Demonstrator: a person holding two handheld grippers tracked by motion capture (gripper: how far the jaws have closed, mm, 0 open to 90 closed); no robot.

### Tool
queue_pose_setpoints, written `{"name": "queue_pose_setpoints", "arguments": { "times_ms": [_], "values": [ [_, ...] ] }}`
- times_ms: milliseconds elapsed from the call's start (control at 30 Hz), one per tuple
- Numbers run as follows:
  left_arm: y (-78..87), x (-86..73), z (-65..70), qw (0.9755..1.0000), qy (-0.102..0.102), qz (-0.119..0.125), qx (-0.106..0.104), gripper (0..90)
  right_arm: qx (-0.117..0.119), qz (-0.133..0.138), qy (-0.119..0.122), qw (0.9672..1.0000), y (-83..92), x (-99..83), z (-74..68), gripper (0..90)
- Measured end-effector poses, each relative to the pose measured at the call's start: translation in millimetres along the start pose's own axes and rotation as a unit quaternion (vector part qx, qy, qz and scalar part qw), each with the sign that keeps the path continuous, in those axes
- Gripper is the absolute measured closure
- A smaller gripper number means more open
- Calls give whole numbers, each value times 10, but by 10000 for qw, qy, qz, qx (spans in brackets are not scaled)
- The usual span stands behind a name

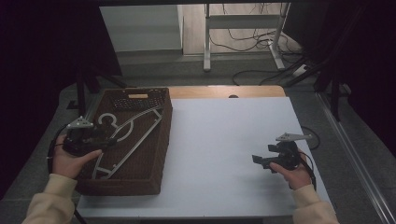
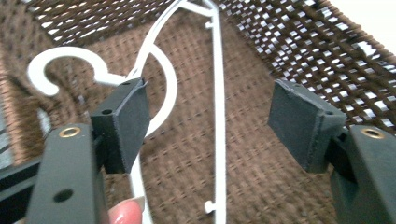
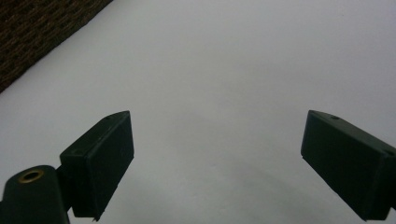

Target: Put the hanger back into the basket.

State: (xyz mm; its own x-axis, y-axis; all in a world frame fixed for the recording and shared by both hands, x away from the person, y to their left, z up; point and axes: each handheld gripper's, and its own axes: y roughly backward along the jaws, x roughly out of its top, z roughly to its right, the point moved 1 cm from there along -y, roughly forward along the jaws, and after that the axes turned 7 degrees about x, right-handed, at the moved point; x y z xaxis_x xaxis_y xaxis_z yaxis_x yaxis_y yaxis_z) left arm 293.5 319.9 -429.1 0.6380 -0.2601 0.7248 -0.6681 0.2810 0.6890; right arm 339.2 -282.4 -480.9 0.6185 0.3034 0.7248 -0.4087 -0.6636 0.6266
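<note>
Thing in hand: a thin white plastic clothes hanger (image 1: 130,135) with a curled hook, lying flat on the floor of the dark brown woven basket (image 1: 161,154) at the desk's left edge, hook toward the left wall.
Left claw (image 2: 210,126): jaws spread wide over the hanger, pads clear of it; the long straight bar runs up between them and the curved neck passes just behind the left pad.
Right claw (image 3: 215,158): jaws apart and empty, hovering over the bare white desk (image 1: 224,154), well apart from the basket.
Handling: likely very light, stiff but springy, with smooth, slippery bars; thin enough to snap or twist if squeezed hard.
Where to grip: probably the neck below the hook, or the straight bar, across its width.
Basket contents: the hanger, plus a dark flat perforated item (image 1: 137,100) at the far end.
</note>
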Motion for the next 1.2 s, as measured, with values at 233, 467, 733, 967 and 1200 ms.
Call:
{"name": "queue_pose_setpoints", "arguments": {
  "times_ms": [233, 467, 733, 967, 1200],
  "values": [
    [3, 64, 183, 9996, 84, 189, -183, 250, 35, 69, -24, 10000, 9, 0, 16, 93],
    [12, 132, 533, 9986, -287, 305, -323, 241, 86, 93, 50, 9999, 33, 1, -17, 93],
    [-19, 186, 890, 9968, -393, 297, -635, 239, 70, 204, 161, 9996, 126, -13, -99, 93],
    [-65, 146, 1005, 9959, -435, 243, -751, 239, 114, 412, 229, 9988, 190, 8, -113, 93],
    [-69, 167, 1024, 9955, -422, 276, -803, 241, 180, 415, 196, 9988, 154, 27, -80, 93]
  ]
}}
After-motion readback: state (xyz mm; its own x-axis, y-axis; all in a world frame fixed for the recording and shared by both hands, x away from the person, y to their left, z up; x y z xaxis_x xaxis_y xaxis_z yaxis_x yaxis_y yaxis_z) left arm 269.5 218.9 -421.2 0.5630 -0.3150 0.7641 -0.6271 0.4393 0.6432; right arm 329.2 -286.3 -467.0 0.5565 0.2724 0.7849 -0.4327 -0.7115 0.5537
